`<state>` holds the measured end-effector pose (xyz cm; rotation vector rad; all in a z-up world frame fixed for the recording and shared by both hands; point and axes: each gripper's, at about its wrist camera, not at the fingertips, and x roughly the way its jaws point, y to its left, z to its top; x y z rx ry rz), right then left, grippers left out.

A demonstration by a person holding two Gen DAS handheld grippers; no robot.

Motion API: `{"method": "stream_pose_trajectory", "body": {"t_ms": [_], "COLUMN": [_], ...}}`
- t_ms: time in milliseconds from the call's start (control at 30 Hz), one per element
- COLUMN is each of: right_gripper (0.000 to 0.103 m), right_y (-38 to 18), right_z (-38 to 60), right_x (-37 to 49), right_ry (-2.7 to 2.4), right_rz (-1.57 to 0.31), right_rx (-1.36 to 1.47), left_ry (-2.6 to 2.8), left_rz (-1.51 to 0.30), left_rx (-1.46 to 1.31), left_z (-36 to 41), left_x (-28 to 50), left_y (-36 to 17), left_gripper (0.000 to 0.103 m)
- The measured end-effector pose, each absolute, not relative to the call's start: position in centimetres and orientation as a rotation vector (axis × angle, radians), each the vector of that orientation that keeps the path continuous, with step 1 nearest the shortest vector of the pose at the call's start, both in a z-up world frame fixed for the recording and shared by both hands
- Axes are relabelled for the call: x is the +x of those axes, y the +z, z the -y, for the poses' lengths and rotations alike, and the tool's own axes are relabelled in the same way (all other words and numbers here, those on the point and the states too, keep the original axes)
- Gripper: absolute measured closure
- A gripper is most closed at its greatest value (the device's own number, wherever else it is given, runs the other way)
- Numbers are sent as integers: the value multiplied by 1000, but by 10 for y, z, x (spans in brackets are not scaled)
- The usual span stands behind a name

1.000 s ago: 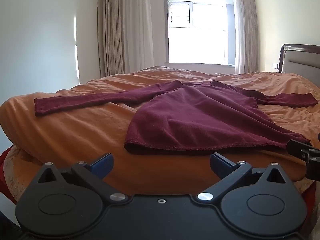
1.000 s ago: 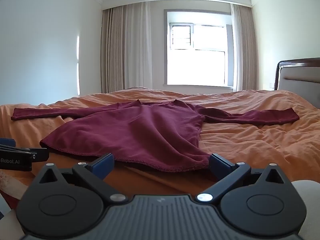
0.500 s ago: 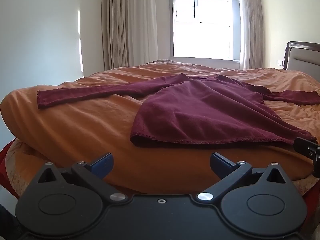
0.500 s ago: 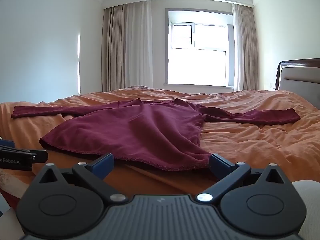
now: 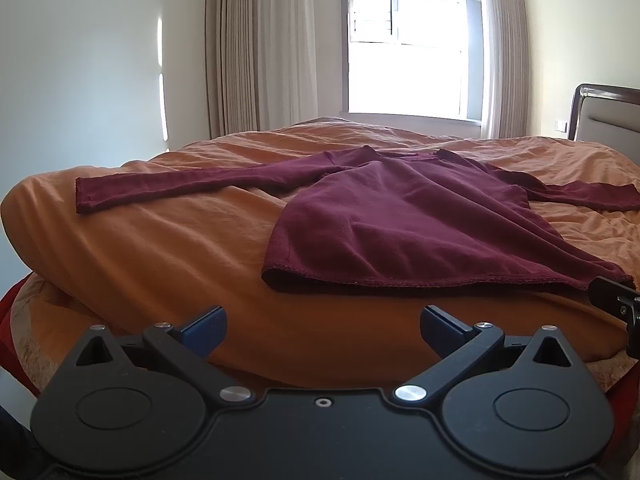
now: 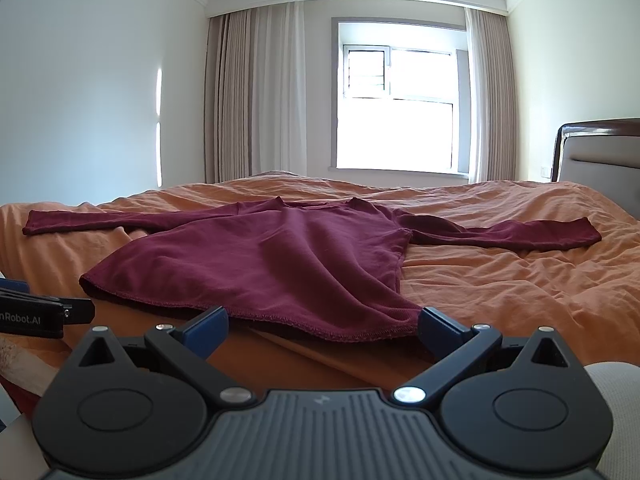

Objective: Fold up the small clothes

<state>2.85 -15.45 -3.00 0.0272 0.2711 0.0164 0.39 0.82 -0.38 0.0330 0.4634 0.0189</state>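
Orange bedding (image 5: pixel 168 248) covers the bed, rumpled toward the headboard (image 6: pixel 592 148). Your maroon top (image 5: pixel 400 236) lies flat on it, sleeves spread, hem toward you. White walls, beige curtains (image 6: pixel 256 96) and a bright window (image 6: pixel 400 108) close the room. Your left gripper (image 5: pixel 322 326) is spread wide short of the hem; your right gripper (image 6: pixel 322 324) gapes at the hem's near corner, holding nothing.

Open bed all round the shirt

Bare bed (image 5: pixel 168 248) flanks the shirt (image 5: pixel 400 232) on both sides; only the headboard (image 6: pixel 592 148) stands far right, well apart.
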Motion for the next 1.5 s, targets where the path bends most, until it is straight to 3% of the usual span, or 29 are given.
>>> {"method": "stream_pose_trajectory", "body": {"t_ms": [867,1500], "right_gripper": [0,0], "right_y": [-29,5], "right_z": [150,146], "right_x": [27,-2], "right_ry": [27,12], "right_rz": [-277,-251], "right_rx": [24,-1], "left_ry": [25,17], "left_rz": [-458,-447], "left_rx": [37,-13], "left_z": [-9,-17], "left_x": [3,-16], "left_y": [-1,17], "left_gripper": [1,1]}}
